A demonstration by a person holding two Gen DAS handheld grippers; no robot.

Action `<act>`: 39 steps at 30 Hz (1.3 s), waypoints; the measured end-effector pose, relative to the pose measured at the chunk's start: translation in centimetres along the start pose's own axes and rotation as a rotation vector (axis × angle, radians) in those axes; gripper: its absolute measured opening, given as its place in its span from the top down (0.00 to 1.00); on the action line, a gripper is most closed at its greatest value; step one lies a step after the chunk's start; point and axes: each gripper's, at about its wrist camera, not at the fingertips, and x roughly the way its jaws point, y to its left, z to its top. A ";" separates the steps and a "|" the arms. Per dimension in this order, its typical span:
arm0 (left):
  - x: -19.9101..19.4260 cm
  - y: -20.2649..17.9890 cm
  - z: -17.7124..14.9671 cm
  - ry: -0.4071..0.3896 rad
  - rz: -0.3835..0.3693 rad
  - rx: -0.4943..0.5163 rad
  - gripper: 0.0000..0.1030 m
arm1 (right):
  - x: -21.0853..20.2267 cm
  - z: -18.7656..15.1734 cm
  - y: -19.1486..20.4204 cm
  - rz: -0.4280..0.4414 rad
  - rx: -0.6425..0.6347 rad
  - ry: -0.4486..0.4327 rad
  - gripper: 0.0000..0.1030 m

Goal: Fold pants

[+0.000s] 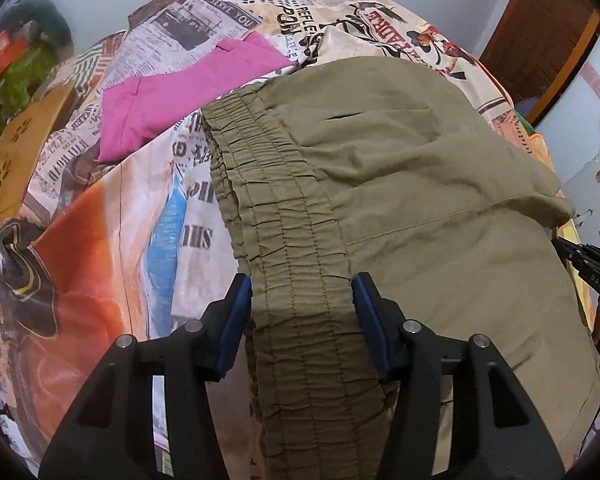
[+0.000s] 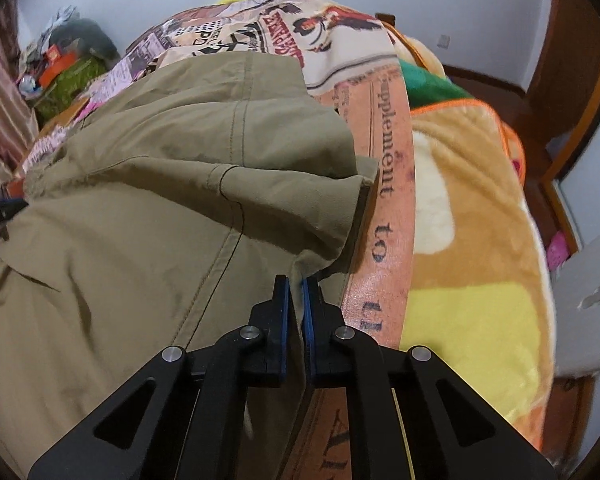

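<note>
1. Pale walls and a brown wooden door (image 1: 540,28) close in a bedroom; a bed takes up most of both views, covered by a newspaper-print sheet (image 1: 140,208).
2. On the bed's right side lies a plush blanket (image 2: 472,216) in brown, yellow and white, just beside the sheet's edge.
3. Olive pants (image 1: 400,168) are spread across the sheet, already doubled over, with the gathered elastic waistband (image 1: 284,240) toward the left and the cloth running off to the right.
4. A pink garment (image 1: 188,92) lies flat beyond the waistband, apart from the pants.
5. The left gripper (image 1: 302,292) straddles the waistband, its blue pads at either edge of the band. No earlier picture helps, and I cannot tell whether the pads truly press on the band or only flank it.
6. The right gripper (image 2: 296,292) is pressed nearly together on the right edge of the pants, pinching a thin fold of cloth near a seam.
7. Risks, as I judge them: if the left side has no real hold, lifting both hands would raise one end only and drag the fold askew. The right pinch looks shallow and may catch just the top layer, so the lower layer could stay behind and the stack come apart. A low pull could also ruck up the sheet.
</note>
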 end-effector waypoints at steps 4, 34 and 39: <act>-1.3 0.1 0.3 -0.005 -0.013 -0.012 0.45 | -0.9 0.4 0.0 0.001 -0.012 0.023 0.92; 4.1 1.7 4.1 0.031 -0.007 -0.107 0.27 | 1.8 5.9 -1.2 0.171 0.043 -0.033 0.87; 3.5 0.2 4.1 -0.015 0.093 -0.016 0.37 | 0.2 6.8 0.3 0.093 -0.050 -0.106 0.90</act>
